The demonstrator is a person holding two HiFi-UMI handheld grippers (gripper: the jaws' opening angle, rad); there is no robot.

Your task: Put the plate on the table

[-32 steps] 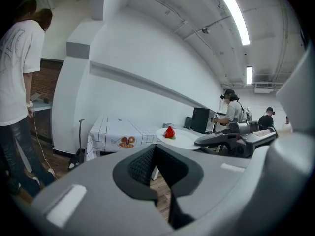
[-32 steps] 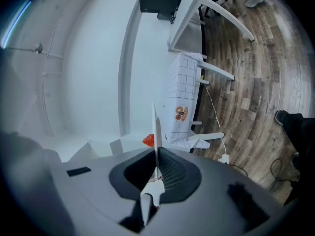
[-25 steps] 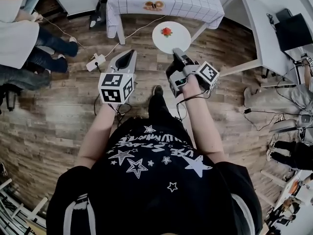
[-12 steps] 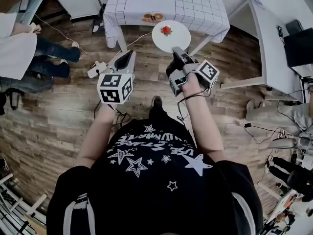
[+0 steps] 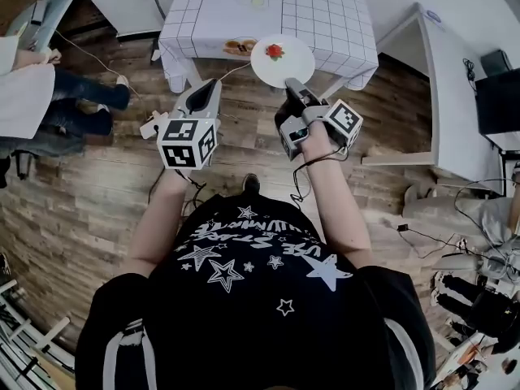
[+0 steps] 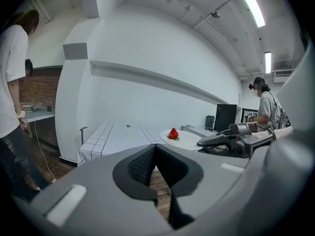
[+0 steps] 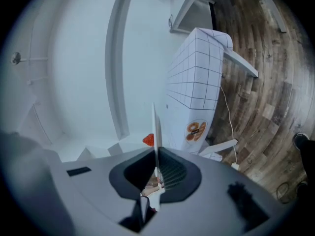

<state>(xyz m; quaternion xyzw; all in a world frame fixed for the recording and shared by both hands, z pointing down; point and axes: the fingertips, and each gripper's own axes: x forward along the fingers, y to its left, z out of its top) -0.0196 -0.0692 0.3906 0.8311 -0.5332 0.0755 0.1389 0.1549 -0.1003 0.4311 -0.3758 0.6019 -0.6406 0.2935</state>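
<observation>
A white plate [image 5: 282, 60] with a strawberry [image 5: 275, 51] on it is held level in the air, its far part over the near edge of the table with the white checked cloth [image 5: 244, 6]. My right gripper [image 5: 292, 84] is shut on the plate's near rim. In the right gripper view the plate [image 7: 154, 124] shows edge-on between the jaws of the right gripper [image 7: 156, 154]. My left gripper [image 5: 203, 97] hovers to the plate's left, shut and holding nothing. The left gripper view shows the plate [image 6: 184, 139] and the table [image 6: 118, 134] ahead.
A power strip [image 5: 150, 124] with cables lies on the wooden floor at the left. A seated person's legs [image 5: 73, 96] are at the far left. A white desk [image 5: 451, 71] with a monitor [image 5: 497, 84] stands at the right. Another person [image 6: 266, 109] stands behind it.
The person has stepped towards the table, which now fills more of the view. The plate has gone from over the floor to over the table's near edge. Both grippers keep their states.
</observation>
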